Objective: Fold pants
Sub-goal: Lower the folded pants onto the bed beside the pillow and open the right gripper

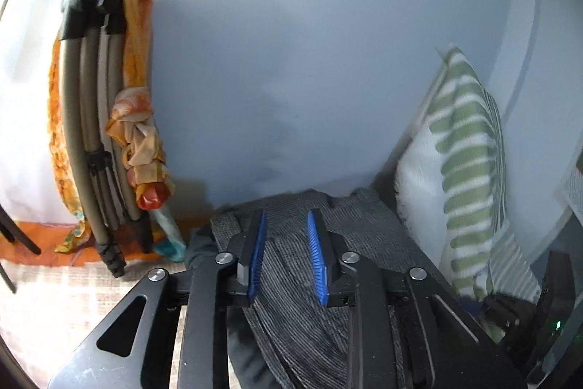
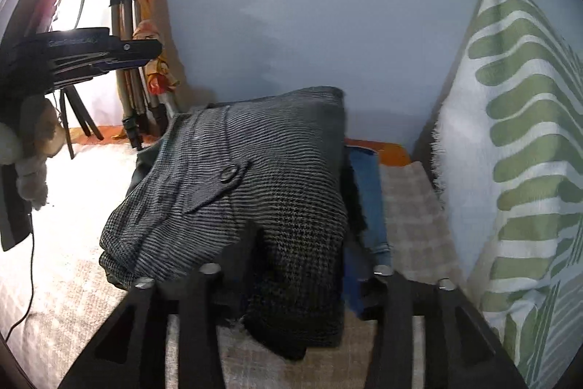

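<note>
The grey checked pants point(image 2: 255, 177) lie folded in a thick bundle on the light checked bed cover, button pocket on top. My right gripper point(image 2: 302, 243) is around the bundle's near edge; the cloth hides its fingertips, so its grip is unclear. My left gripper point(image 1: 286, 236) hovers just above the pants point(image 1: 298, 298) with its blue-padded fingers point(image 1: 317, 254) apart and nothing between them. The left gripper also shows in the right wrist view point(image 2: 120, 55), raised at the far left.
A green-striped white pillow point(image 2: 510, 152) stands close on the right, also in the left wrist view point(image 1: 459, 177). A folded tripod with an orange scarf point(image 1: 105, 119) leans on the blue wall at left. Blue cloth point(image 2: 368, 192) lies right of the pants. A cable point(image 2: 29, 279) trails at left.
</note>
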